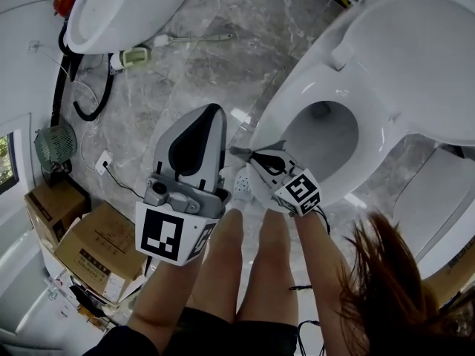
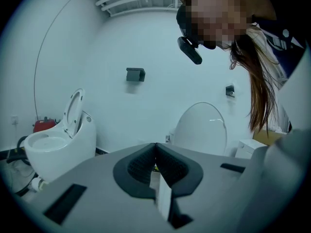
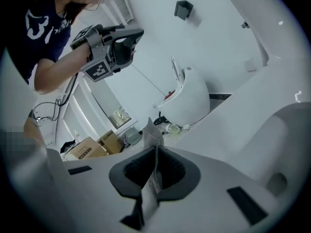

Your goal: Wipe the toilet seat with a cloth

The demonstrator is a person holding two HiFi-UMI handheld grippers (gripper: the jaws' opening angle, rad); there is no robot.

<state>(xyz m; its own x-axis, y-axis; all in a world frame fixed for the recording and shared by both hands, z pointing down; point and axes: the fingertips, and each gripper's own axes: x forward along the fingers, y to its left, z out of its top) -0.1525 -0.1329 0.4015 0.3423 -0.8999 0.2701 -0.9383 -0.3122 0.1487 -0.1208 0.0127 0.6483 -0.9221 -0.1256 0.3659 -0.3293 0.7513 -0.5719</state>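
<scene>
Grey veined marble flooring (image 1: 223, 58) surrounds a glossy white oval toilet seat (image 1: 276, 117). At its front rim, the right gripper (image 1: 249, 156) clamps a thin grey mesh cloth (image 3: 153, 135) between ribbed pads (image 3: 172, 173). The left gripper (image 1: 214, 112), jaws pressed together and empty, hangs above the floor alongside.

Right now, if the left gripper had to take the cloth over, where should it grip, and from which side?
Probably the small cloth peak poking past the right gripper's shut jaws, the only free fold ahead of them. Come head-on, tip to tip, with the shut left gripper opened first.
</scene>
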